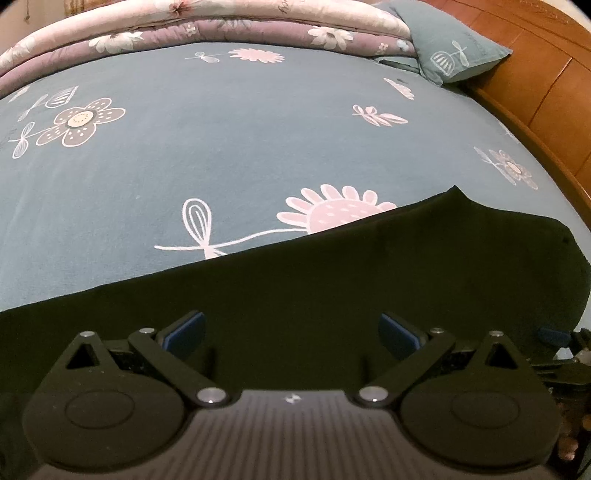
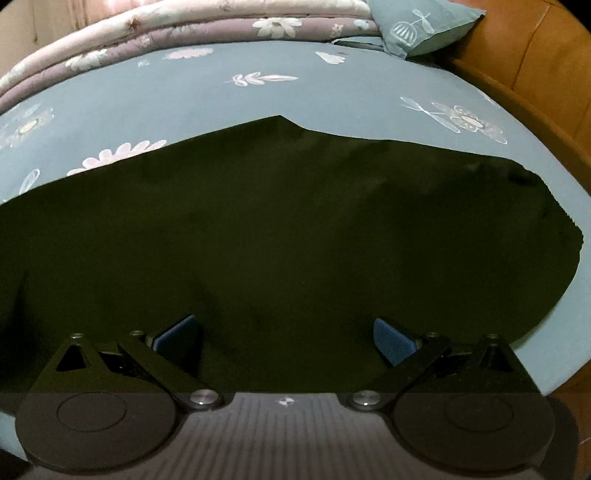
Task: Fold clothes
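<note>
Where the floral teal bedsheet [image 1: 229,147] spreads: one dark garment [image 2: 280,229], laid flat on the near part of the bed. Left gripper [image 1: 291,334]: blue-padded jaws spread wide, empty, over the garment. Right gripper [image 2: 286,338]: likewise wide apart, empty. Far edge: folded floral quilt [image 1: 207,26], then teal pillow [image 1: 454,48], wooden headboard [image 1: 535,66].

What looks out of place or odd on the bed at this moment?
Nothing stands out. The dark garment lies mostly flat on the floral sheet; the quilt is folded at the far edge. Both pairs of fingers are open.
</note>
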{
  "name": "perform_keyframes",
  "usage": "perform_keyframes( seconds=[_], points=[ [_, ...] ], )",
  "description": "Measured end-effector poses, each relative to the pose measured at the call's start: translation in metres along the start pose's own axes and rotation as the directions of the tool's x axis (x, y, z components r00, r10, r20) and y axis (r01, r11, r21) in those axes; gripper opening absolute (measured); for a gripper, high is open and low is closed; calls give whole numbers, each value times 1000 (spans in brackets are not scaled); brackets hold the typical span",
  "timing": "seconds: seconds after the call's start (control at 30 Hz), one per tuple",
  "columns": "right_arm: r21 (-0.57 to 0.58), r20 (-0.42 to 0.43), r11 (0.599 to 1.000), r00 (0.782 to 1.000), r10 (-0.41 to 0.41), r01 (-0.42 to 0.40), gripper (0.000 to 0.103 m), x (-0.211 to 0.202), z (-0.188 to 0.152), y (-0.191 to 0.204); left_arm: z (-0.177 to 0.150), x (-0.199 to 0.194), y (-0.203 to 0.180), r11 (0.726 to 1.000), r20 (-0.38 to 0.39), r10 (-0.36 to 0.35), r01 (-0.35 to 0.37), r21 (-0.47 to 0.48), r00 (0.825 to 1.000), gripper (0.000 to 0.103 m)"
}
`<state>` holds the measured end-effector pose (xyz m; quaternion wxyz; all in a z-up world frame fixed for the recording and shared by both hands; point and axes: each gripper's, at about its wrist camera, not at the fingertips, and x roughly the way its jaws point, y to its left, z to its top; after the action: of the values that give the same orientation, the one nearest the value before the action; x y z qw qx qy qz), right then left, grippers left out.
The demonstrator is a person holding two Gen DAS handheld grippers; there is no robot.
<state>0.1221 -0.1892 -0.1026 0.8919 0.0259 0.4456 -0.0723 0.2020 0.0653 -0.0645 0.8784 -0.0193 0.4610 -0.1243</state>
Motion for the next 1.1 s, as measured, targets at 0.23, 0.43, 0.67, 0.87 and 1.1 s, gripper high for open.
perform_keyframes(
  seconds=[0.23,0.43,0.67,0.87,1.1],
  points=[
    [9,23,1000,1000,9,-9,103,-5,-4,-4,1,0,-3,1000,3,-14,14,-14,1000,100],
    [-15,69,1000,997,26,-25,103,-6,-12,-4,-10,-14,30,994,0,5,-5,-113,1000,100],
    [43,104,957,954,281,-286,103,-20,-16,-39,-41,-44,107,965,1,87,-84,-248,996,100],
    [34,134,928,921,365,-372,103,-27,-29,-45,-71,-64,169,921,-3,127,-119,-370,992,100],
    [-1,124,924,917,379,-382,103,-28,-29,-40,-96,-49,183,916,2,101,-92,-389,995,100]
  ],
)
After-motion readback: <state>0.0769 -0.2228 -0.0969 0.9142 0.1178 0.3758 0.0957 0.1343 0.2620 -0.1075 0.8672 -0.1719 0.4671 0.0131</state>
